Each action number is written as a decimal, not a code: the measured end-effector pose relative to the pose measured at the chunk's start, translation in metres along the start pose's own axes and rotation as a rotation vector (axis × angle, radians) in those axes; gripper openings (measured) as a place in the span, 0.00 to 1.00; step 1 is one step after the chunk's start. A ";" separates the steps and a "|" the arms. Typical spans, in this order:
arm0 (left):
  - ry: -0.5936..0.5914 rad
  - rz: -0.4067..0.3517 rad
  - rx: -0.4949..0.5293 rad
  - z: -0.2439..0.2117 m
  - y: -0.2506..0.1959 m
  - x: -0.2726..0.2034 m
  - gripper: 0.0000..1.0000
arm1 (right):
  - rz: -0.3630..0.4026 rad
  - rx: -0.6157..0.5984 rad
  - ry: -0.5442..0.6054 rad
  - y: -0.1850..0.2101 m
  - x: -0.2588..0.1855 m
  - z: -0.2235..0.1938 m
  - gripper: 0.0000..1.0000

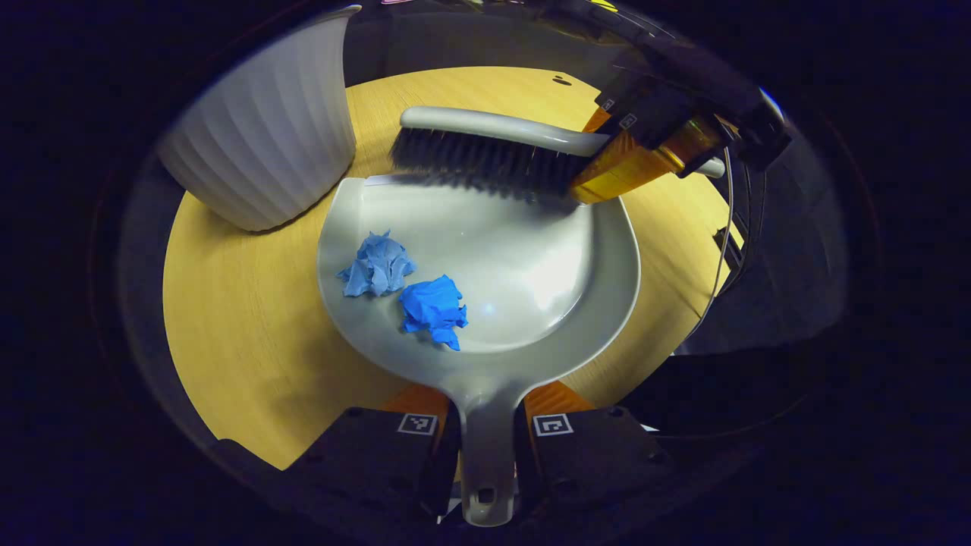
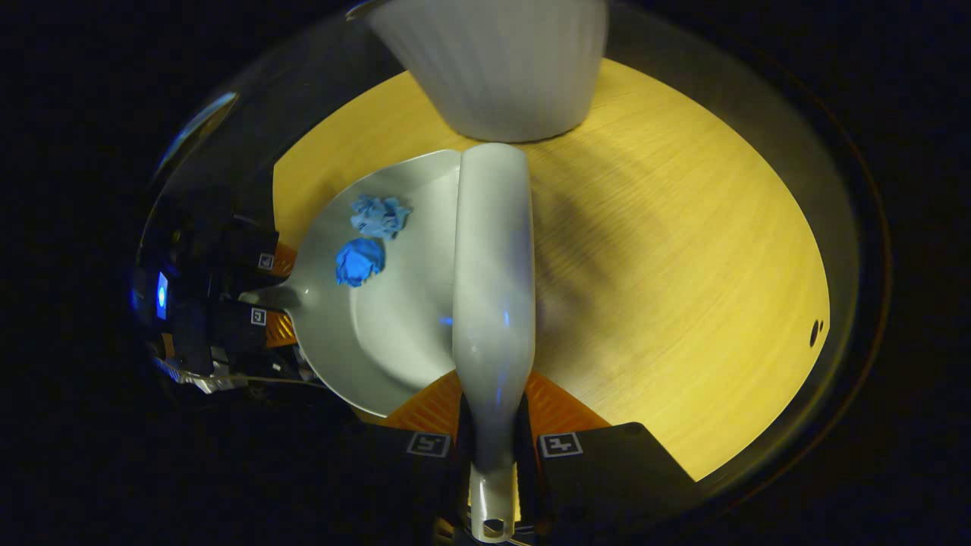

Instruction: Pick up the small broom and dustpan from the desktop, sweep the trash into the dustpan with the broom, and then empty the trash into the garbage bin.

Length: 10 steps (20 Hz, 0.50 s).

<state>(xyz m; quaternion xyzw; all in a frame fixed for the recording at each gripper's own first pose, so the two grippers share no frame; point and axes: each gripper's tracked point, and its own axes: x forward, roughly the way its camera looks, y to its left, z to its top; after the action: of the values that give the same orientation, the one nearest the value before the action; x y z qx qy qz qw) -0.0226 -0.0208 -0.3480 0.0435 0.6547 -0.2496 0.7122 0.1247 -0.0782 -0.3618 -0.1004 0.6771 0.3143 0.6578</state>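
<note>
My left gripper (image 1: pixel 485 413) is shut on the handle of the grey dustpan (image 1: pixel 531 258), which lies on the wooden desktop. Two crumpled blue paper balls rest inside the pan: a pale one (image 1: pixel 377 265) and a brighter one (image 1: pixel 434 309). The grey broom (image 1: pixel 485 152) with dark bristles hovers over the pan's front lip, held by the right gripper (image 1: pixel 607 155). In the right gripper view, my right gripper (image 2: pixel 493 409) is shut on the broom's handle (image 2: pixel 491 273), the dustpan (image 2: pixel 394 318) lies to its left with both paper balls (image 2: pixel 360 260), and the left gripper (image 2: pixel 277 292) grips the pan's handle.
A white ribbed garbage bin (image 1: pixel 265 136) stands on the desktop (image 1: pixel 243 334) just left of the pan's front edge; it sits straight ahead of the broom tip, the bin (image 2: pixel 501 61) at the top of the right gripper view. Open desktop (image 2: pixel 683 265) lies to the broom's right.
</note>
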 end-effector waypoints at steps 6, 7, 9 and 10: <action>-0.139 0.008 0.010 0.004 -0.006 -0.030 0.30 | -0.059 0.214 -0.271 -0.050 0.001 -0.017 0.28; -0.163 0.005 -0.012 0.007 -0.007 -0.035 0.30 | -0.060 0.234 -0.286 -0.058 0.009 -0.028 0.28; -0.212 0.013 -0.054 0.021 -0.004 -0.042 0.29 | -0.064 0.272 -0.306 -0.081 0.034 -0.057 0.28; -0.240 0.023 -0.078 0.030 0.000 -0.045 0.29 | -0.056 0.300 -0.316 -0.094 0.046 -0.076 0.28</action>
<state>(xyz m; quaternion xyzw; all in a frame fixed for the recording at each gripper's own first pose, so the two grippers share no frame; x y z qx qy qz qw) 0.0035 -0.0192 -0.3005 -0.0069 0.5733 -0.2194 0.7894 0.1082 -0.1816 -0.4384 0.0303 0.6017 0.2033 0.7718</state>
